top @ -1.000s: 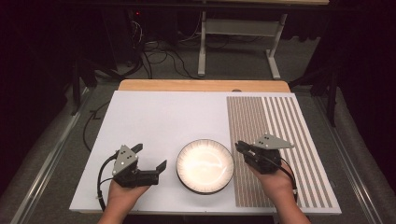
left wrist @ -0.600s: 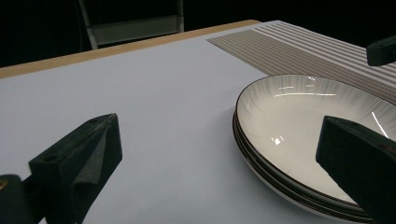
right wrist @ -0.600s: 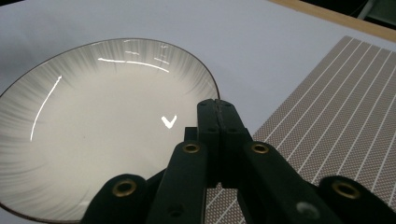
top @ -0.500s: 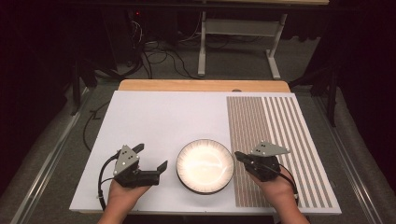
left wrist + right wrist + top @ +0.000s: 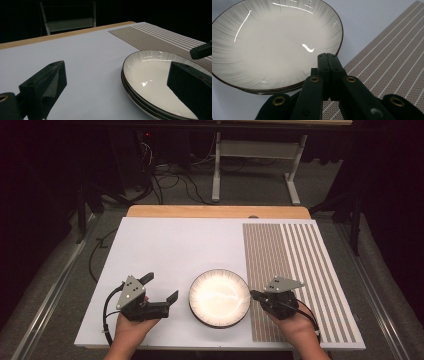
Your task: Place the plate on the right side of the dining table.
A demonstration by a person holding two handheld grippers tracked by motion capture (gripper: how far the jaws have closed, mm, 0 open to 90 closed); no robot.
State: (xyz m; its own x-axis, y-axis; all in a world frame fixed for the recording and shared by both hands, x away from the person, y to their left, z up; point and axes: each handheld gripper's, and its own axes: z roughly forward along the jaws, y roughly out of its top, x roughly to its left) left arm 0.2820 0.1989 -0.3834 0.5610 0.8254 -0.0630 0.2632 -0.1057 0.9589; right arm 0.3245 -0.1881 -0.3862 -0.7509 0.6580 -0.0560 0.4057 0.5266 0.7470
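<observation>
R gripper (image 5: 256, 295) has pulled back toward the person since a sec ago: it sat higher up on the striped placemat (image 5: 300, 270), now it's nearer the table's near edge, tips just beside the right rim of the plate stack (image 5: 219, 298). Its jaws are pressed fully together w/ nothing between them; the right gripper view (image 5: 328, 58) shows the two pads meeting flat, tip hovering over the rim of the top plate (image 5: 274, 42), whether touching can't tell. So no grip on a plate yet.

L gripper (image 5: 161, 287) hasn't shifted; jaws stand wide apart, empty, pointing toward the stack's left rim w/ a gap left. In the left gripper view (image 5: 117, 82) the near jaws frame the rim of the stack (image 5: 152, 82), and dark-edged rims layered underneath say more than one plate.

Stack sits on the white board (image 5: 165, 245), near edge, centre, just left of the placemat, not on it.

Judgement: both hands now flank the stack, i.e. approach phase, nothing lifted. R's closed tip probably means to nudge or pry under the top rim; otherwise it must reopen before any pinch. Risk: thin glazed rim, easy to slip.
</observation>
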